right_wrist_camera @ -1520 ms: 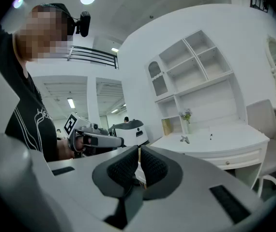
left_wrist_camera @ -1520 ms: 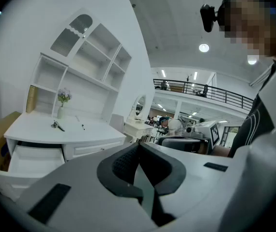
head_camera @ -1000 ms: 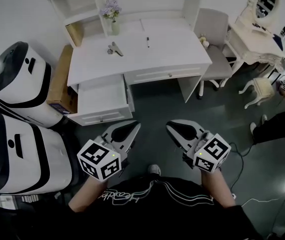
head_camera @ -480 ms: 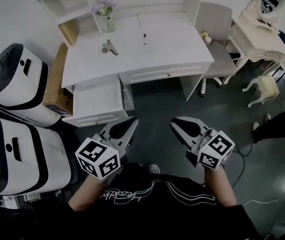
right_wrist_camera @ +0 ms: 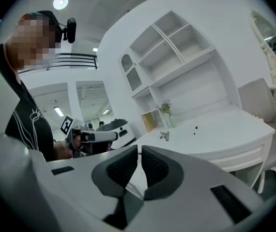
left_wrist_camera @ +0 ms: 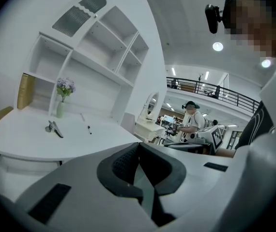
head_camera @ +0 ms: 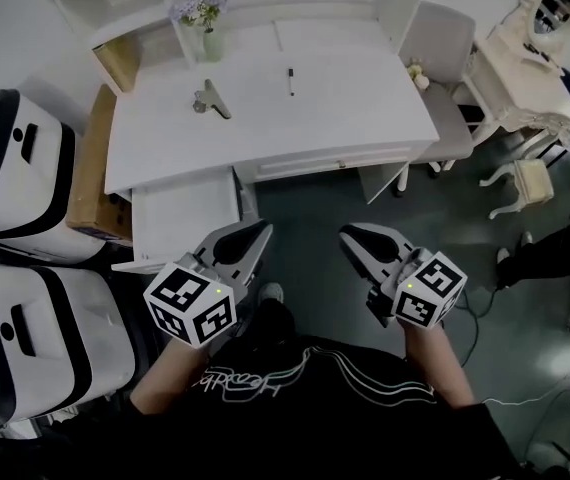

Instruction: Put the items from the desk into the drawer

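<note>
While both grippers hang short of the bench (head_camera: 265, 128), nothing has been picked up, so this entry covers the approach.

Bench: white, with a hutch at the back, well apart from both grippers.
Drawer (head_camera: 180, 213): pulled out under the bench's left front. It looks bare inside and lies just ahead of the left gripper (head_camera: 255, 233).
Left gripper: jaws clenched on nothing, pads meeting at the tip.
Right gripper (head_camera: 351, 236): jaws pressed almost together with only a thin slit between them, and nothing in it.
Vase (head_camera: 205, 30): back left of the bench, holding flowers. I doubt it would fit the drawer, so I would leave it.
Clip (head_camera: 210, 99): metal, left of centre, near the vase.
Pen (head_camera: 290, 81): centre of the bench, apart from the clip, lying roughly front to back.

Judgement for the step:
- Step closer first, then spread the jaws before reaching.
- Take the clip with the left gripper, since it sits on the drawer's side.
- Take the pen with the right gripper, crossing its length so the jaws close on the barrel.
- The pen is thin and low, so bring the jaws down flat to the bench or it may roll away.
</note>
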